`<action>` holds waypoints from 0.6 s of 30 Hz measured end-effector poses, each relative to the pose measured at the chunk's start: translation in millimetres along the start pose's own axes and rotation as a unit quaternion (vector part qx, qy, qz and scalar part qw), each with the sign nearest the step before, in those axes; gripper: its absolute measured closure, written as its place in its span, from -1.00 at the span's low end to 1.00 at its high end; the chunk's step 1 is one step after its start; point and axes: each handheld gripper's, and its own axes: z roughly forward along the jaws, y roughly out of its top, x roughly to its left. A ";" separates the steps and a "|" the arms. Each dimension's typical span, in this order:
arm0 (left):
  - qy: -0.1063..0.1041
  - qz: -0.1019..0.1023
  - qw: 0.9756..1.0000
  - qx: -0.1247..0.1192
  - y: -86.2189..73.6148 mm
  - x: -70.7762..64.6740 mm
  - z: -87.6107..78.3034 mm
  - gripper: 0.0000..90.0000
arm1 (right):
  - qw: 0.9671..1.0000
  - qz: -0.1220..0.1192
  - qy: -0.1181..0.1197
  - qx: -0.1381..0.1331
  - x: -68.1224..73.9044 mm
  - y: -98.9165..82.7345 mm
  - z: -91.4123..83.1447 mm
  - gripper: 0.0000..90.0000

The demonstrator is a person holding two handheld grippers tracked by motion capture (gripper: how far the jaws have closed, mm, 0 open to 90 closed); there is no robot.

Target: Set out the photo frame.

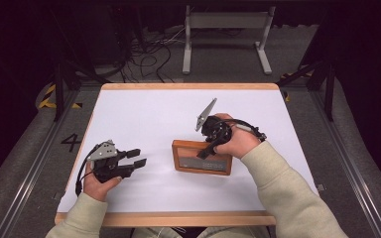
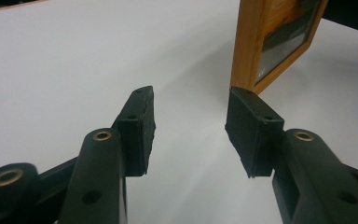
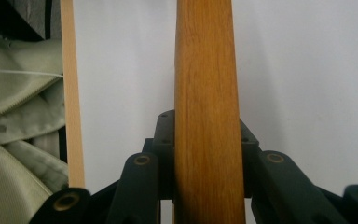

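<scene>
Now, frame: the rectangular brown wooden picture frame (image 1: 202, 157) is sitting on the white table (image 1: 144, 114), its edge caught in my right tongs.
Right tongs (image 3: 207, 140): I'm clamping both pads on that edge.
Left tongs (image 1: 138, 159): I'm holding them apart, empty, well left of it.

We find the picture frame (image 1: 202, 157) on the table (image 1: 154, 114), slightly toward four o'clock from its centre. The right hand-held gripper (image 1: 209, 148) sits at the frame's one o'clock edge, its jaws on either side of that edge. The left hand-held gripper (image 1: 135, 158) lies at the frame's nine o'clock, well apart from it.
</scene>
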 end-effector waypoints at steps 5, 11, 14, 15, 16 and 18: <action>0.000 0.000 1.000 0.001 -0.3 0.2 0.0 0.17 | 0.999 -0.035 0.014 0.003 -6.6 -5.2 4.3 0.58; 0.000 0.000 1.000 0.001 -0.5 0.5 0.2 0.17 | 0.997 -0.066 0.033 0.005 -15.2 -12.9 9.4 0.58; 0.001 0.001 1.000 0.002 -0.3 0.3 0.3 0.17 | 0.997 -0.069 0.031 0.007 -17.9 -15.7 10.2 0.58; 0.001 0.001 1.000 0.002 -0.3 0.2 0.5 0.17 | 0.997 -0.068 0.032 0.007 -18.5 -16.3 10.1 0.58; 0.001 -0.001 1.000 0.001 -0.4 -0.2 0.8 0.17 | 0.997 -0.069 0.031 0.004 -19.4 -17.0 9.9 0.58; 0.000 -0.002 1.000 0.000 -0.5 -0.4 1.1 0.17 | 0.997 -0.069 0.030 0.003 -20.8 -17.3 10.1 0.58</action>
